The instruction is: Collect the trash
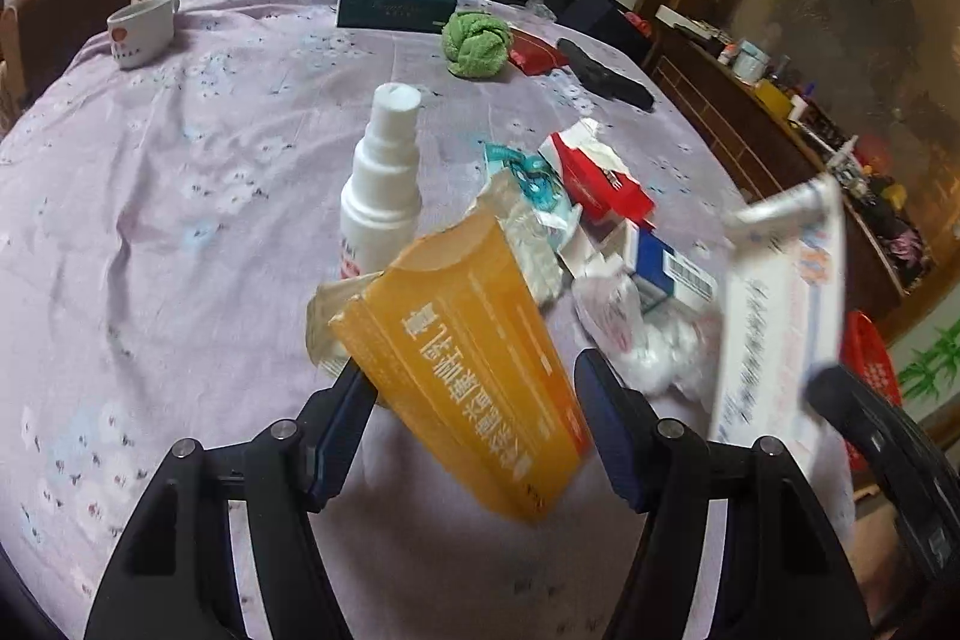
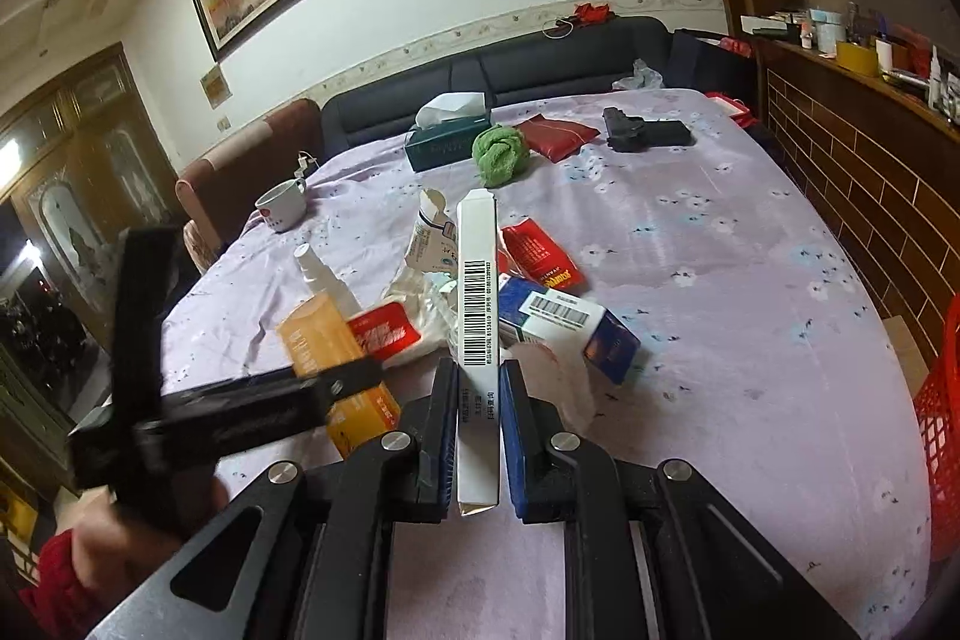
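Left tongs [image 1: 474, 400]: we see them raised over the worktop [image 1: 180, 196], spread apart around the tilted orange box [image 1: 468, 370], right pad clear.
Right tongs [image 2: 475, 412]: clamped on white barcode box [image 2: 477, 316], near centre.

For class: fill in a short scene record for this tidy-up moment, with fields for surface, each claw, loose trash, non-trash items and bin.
surface: table under lilac floral cloth
left claw: around orange box; grip unclear
right claw: shut on white barcode box
loose trash: red packet, blue-white box
non-trash items: mug, tissue box
bin: red basket, table's right
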